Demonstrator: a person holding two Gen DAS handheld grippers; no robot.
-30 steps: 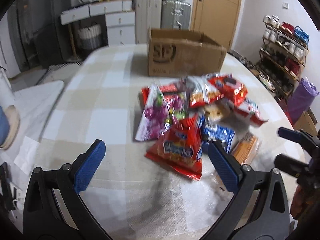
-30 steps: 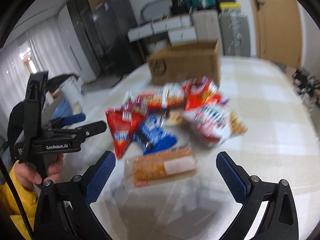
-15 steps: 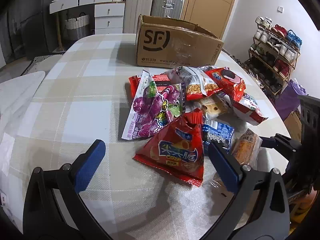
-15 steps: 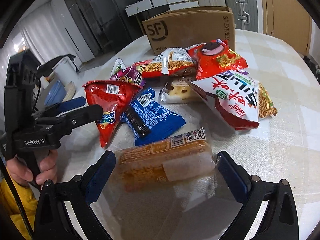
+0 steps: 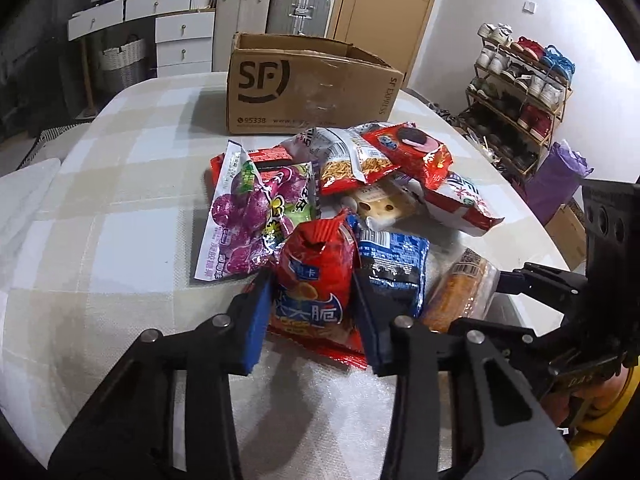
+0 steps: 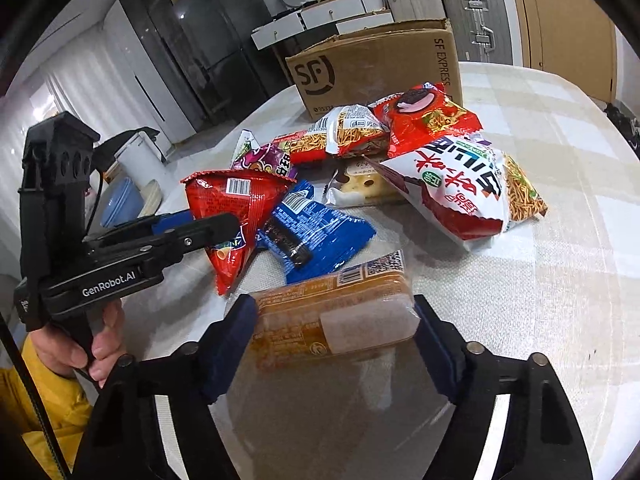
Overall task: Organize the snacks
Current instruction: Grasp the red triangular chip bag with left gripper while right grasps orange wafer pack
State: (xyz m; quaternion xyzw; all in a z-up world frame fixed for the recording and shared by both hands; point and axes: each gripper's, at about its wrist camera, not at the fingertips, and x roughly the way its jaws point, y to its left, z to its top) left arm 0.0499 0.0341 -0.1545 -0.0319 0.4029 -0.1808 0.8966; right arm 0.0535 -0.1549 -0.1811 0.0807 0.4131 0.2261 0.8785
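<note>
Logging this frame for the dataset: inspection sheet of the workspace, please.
Surface: table with checked cloth.
Job's things: cardboard box at the back, open top; pile of snacks in front.
Clutter: nothing seen.
Grippers: left hand-held gripper has just closed on the red chip bag; right hand-held gripper, jaws just closing, pads against the ends of the orange packet.
Cables: thin black cable by the yellow sleeve.
Surroundings: suitcases, drawers, shoe rack, door.

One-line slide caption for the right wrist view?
Right gripper closing on the orange snack pack; left gripper pinches the red chip bag.
</note>
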